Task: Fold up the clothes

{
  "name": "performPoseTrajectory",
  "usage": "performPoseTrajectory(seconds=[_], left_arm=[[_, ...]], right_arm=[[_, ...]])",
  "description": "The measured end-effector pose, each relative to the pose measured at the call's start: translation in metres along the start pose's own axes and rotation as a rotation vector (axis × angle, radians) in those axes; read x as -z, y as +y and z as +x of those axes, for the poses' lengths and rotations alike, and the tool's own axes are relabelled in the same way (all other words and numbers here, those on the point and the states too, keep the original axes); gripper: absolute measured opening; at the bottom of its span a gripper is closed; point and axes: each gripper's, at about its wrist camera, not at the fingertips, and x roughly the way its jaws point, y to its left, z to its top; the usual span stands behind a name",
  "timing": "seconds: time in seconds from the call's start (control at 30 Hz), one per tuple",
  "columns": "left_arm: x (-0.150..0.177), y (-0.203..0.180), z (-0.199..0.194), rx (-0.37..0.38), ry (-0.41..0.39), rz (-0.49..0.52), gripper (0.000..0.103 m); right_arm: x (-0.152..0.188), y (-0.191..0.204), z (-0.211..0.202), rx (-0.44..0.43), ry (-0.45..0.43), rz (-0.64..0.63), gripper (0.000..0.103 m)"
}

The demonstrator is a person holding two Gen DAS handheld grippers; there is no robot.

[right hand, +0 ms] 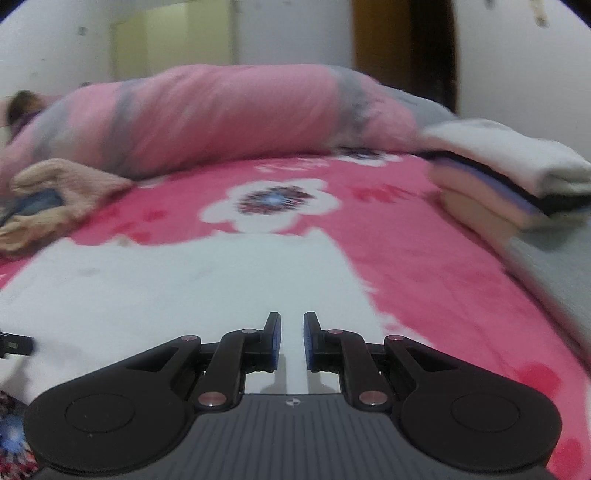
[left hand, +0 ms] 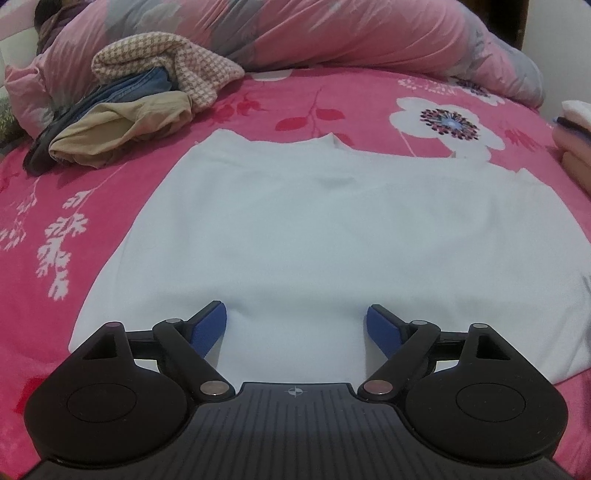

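The white garment [left hand: 295,221] lies spread flat on the bedspread [left hand: 92,206], a smooth, matte knit with only faint creases; its far edge shows a small notch or fold near the centre, and its near hem runs under the left gripper [left hand: 295,325]. The left gripper hangs above this hem with its jaws spread wide and nothing between them; the blue pads [left hand: 207,328] are clear of the cloth. The right gripper [right hand: 291,341] is over the right portion of the same garment [right hand: 184,288], its jaws drawn nearly together with a narrow gap, and no fabric is visibly pinched between the blue pads [right hand: 275,343]. The bedspread is a fleecy, hot-pink cover printed with white flowers and red leaf sprigs. At the far left lies an unfolded heap [left hand: 140,103]: a houndstooth-textured knit on top, blue denim beneath, a soft tan garment at the front. At the right edge stands a folded stack [right hand: 517,181] of rectangular layers, thick white on top, then dark and violet, then tan, resting on a grey layer [right hand: 554,280]. A puffy pink-and-grey duvet [left hand: 351,33], rolled into a long bolster shape, lies along the far side of the bed. Behind it are a pale wall [right hand: 295,33] and a brown wooden door frame [right hand: 380,37]. The right wrist view is motion-blurred.
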Motion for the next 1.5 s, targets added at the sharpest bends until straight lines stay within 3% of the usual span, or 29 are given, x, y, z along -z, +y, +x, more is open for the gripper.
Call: performPoseTrajectory(seconds=[0.27,0.37,0.5,0.57,0.63,0.73,0.8,0.97,1.27,1.37,1.5], left_arm=[[-0.001,-0.008,0.001,-0.005,0.009,0.021,0.085],[-0.001,-0.01,0.001,-0.01,0.012,0.022,0.086],[0.0,-0.01,0.001,-0.01,0.011,0.023,0.087],[0.001,-0.01,0.001,-0.008,0.01,0.024,0.087],[0.003,-0.006,0.0,0.008,-0.001,0.01,0.089],[0.011,0.007,-0.009,0.051,-0.039,-0.035,0.089],[0.019,0.02,-0.02,0.088,-0.075,-0.075,0.089],[0.04,0.064,-0.051,0.145,-0.162,-0.187,0.089],[0.067,0.188,-0.088,0.064,-0.25,-0.545,0.087],[0.074,0.21,-0.091,0.056,-0.264,-0.613,0.083],[0.085,0.228,-0.094,0.055,-0.294,-0.668,0.079]], right_arm=[[-0.01,0.026,0.059,-0.115,0.104,-0.105,0.014],[-0.016,0.023,0.07,-0.093,0.1,-0.143,0.018],[-0.03,0.009,0.087,0.021,0.105,-0.106,0.019],[-0.036,-0.002,0.088,0.064,0.11,-0.046,0.019],[-0.04,-0.005,0.07,0.042,0.062,0.009,0.019],[-0.036,0.01,0.027,-0.078,-0.037,-0.012,0.028],[-0.027,0.028,0.002,-0.14,-0.076,-0.066,0.036],[-0.011,0.079,-0.029,-0.289,-0.088,-0.186,0.036],[0.01,0.223,-0.036,-0.574,-0.117,-0.519,0.037],[0.031,0.274,-0.031,-0.611,-0.125,-0.681,0.041],[0.06,0.325,-0.025,-0.562,-0.176,-0.918,0.044]])
